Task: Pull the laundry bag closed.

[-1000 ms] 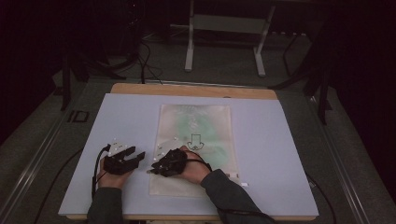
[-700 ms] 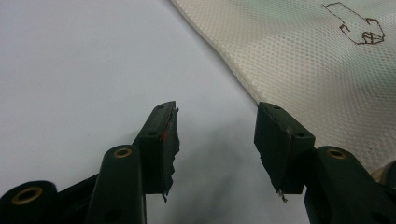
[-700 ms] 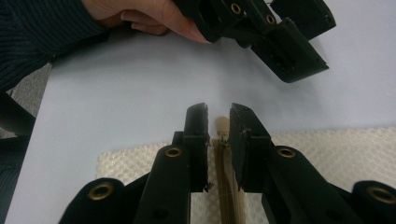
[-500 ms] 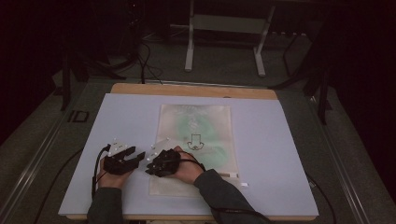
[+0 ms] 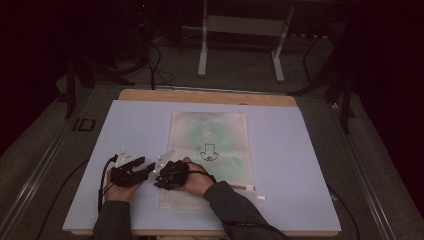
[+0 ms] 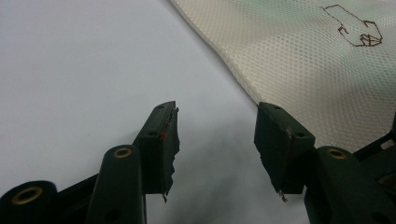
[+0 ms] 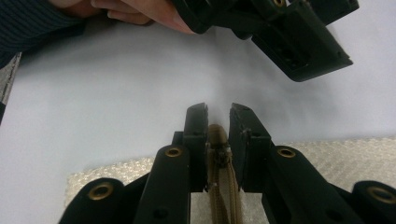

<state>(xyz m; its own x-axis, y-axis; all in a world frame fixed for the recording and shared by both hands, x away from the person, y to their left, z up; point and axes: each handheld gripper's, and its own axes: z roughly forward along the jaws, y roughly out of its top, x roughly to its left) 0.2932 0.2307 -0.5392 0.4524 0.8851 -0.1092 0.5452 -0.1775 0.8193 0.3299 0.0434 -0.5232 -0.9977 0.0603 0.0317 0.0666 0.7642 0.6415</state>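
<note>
A pale lilac table top [image 5: 300,165] lies on a wooden board whose edge [image 5: 207,96] shows at twelve o'clock; grey carpet floor [image 5: 240,75] lies beyond. A white metal frame [image 5: 240,30] stands at twelve o'clock; black cables [image 5: 155,65] trail at eleven; the room is dim.

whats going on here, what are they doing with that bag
A person at a table works on a flat mesh zipper bag with two tools. The right hand-held gripper has its jaws nearly closed around the bag's zipper pull at the bag's corner. The left hand-held gripper is open, low over the table just beside the bag's edge, holding nothing.
</note>
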